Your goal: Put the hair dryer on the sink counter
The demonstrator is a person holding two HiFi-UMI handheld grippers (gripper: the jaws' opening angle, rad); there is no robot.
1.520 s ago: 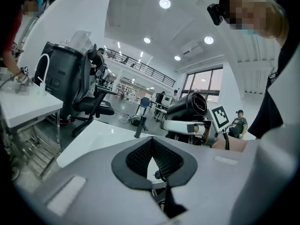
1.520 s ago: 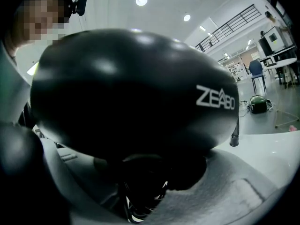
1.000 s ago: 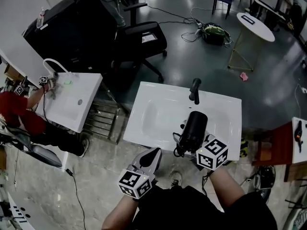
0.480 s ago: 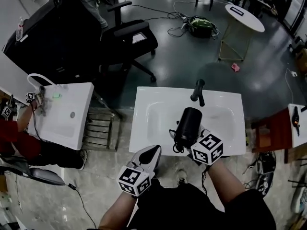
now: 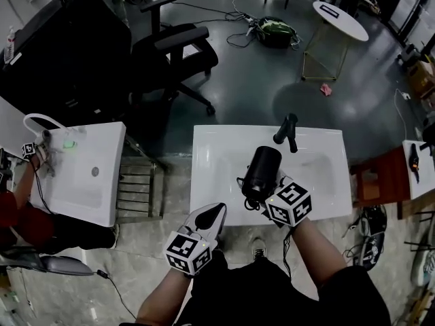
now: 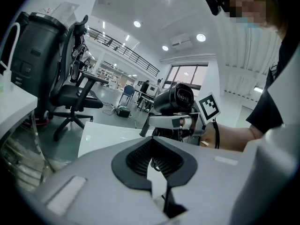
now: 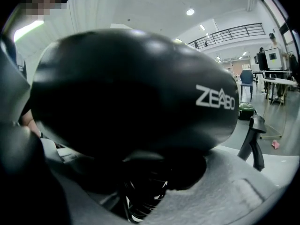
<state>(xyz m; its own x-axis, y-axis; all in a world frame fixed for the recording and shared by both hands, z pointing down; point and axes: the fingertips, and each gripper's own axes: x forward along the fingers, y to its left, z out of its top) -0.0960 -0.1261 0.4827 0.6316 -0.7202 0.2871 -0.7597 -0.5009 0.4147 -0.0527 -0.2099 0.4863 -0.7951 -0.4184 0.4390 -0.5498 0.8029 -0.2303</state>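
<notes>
Okay, your right gripper clamps the hair dryer by its handle, nose toward 12 o'clock over the sink counter, probably for set-down. Your left gripper, at 7 o'clock, is closed and empty, clear of it.

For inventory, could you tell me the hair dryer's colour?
Black hair dryer, best in right gripper view.
</notes>
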